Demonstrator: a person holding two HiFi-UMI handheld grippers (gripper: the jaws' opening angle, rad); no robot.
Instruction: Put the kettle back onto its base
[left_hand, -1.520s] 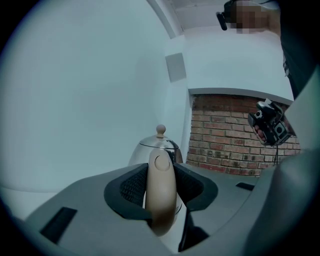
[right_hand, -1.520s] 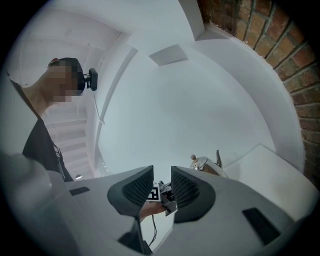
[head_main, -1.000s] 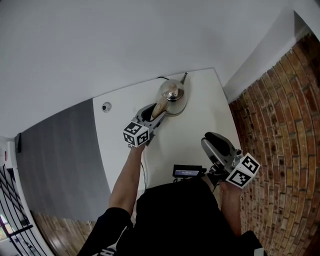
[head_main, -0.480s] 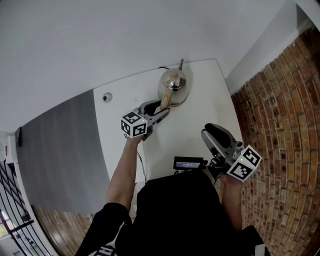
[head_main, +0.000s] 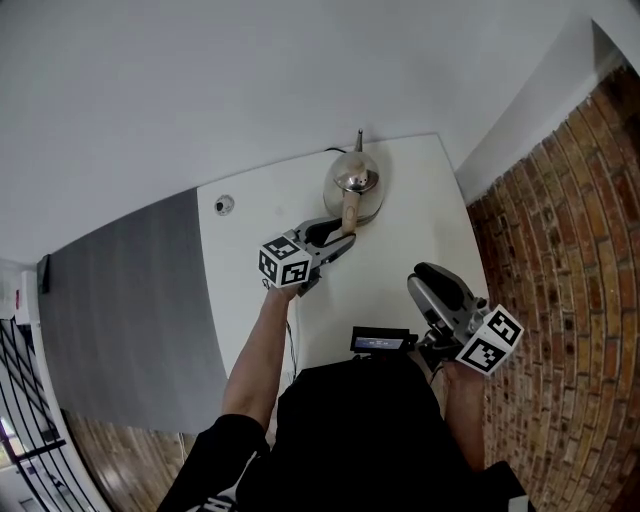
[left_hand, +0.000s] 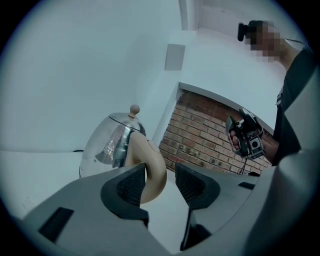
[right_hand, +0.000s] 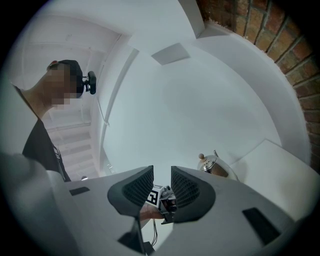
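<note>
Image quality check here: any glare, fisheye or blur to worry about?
Left gripper view: strong fisheye, dark vignetted corners, and the kettle shows mirror reflections but stays sharp. Head view: brick wall courses bow toward the edge, even soft light. Right gripper view: same vignette, flat white surroundings, no motion blur.

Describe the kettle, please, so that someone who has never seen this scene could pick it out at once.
Start at the white table beside the brick wall; at its far edge, near the white wall, stands the kettle. It is the only shiny, domed metal thing there, with a pale curved handle.
</note>
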